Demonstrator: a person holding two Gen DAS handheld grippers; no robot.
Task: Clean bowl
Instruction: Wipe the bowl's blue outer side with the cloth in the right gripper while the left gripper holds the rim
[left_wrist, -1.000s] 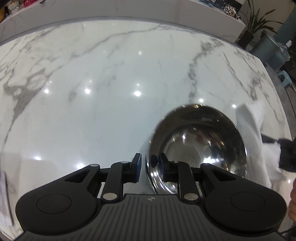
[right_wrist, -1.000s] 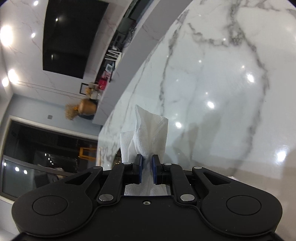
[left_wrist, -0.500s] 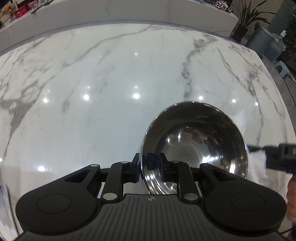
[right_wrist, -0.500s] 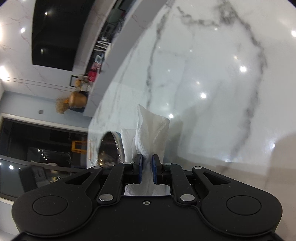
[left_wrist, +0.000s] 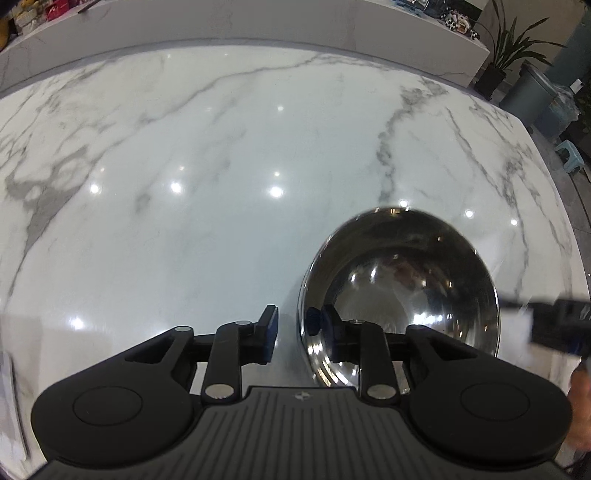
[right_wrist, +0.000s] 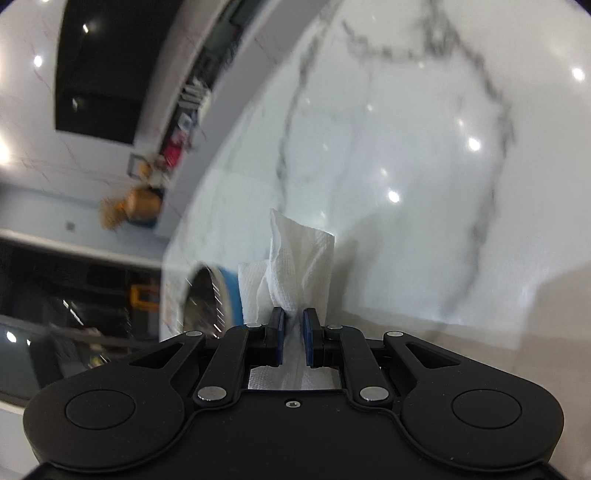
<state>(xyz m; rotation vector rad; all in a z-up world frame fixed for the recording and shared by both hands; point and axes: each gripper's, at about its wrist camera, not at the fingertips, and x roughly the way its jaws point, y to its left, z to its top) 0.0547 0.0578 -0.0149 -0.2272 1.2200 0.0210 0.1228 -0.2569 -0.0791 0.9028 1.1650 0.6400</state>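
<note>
On marble counter (left_wrist: 221, 155), bowl (left_wrist: 406, 280) rim between spread left hand-held gripper (left_wrist: 295, 328); right hand-held gripper (right_wrist: 293, 325) pinching paper towel (right_wrist: 299, 258).

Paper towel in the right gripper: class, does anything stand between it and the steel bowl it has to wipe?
Nothing visible does. In the right wrist view the paper towel, clamped in the right gripper, sits right beside the rim of the bowl, which is blurred there. No object shows between them, only the marble countertop behind.

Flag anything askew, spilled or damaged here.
The steel bowl sits tipped, mouth facing the left gripper, whose fingers straddle its rim without clamping it. Nothing looks spilled or damaged; the right gripper pinches a paper towel.
</note>
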